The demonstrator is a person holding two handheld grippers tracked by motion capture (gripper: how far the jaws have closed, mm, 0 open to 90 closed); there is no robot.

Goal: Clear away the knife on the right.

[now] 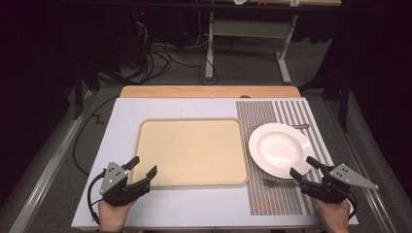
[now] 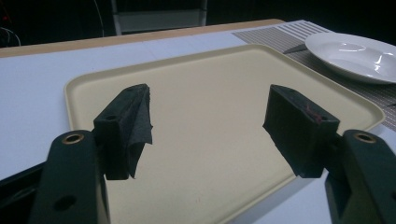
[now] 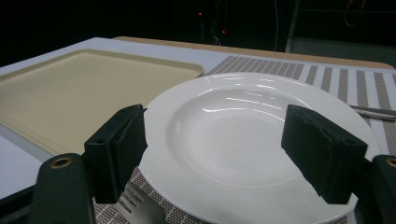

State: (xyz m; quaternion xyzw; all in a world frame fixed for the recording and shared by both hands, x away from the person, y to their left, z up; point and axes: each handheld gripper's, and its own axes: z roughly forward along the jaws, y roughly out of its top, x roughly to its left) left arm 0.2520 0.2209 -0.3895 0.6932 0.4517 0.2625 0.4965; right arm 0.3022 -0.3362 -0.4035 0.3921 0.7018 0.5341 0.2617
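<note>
The left gripper [image 1: 144,168], jaws spread apart, hovers at the near left corner of the empty rectangular beige plastic tray [image 1: 191,151], while the right gripper [image 1: 304,170], jaws likewise apart, faces the round white ceramic plate [image 1: 281,149] just ahead, a metal fork [image 1: 278,183] beside its left jaw.

— What carries everything?
— A table [image 1: 97,204] with a pale blue-white top and a wooden strip along its far edge.
— And directly on it?
— A beige tray [image 1: 192,151], just ahead of the left gripper [image 1: 144,169], and a striped grey placemat [image 1: 279,114] beside the tray, ahead of the right gripper [image 1: 303,168].
— Do they touch?
— The tray's edge meets the placemat's edge.
</note>
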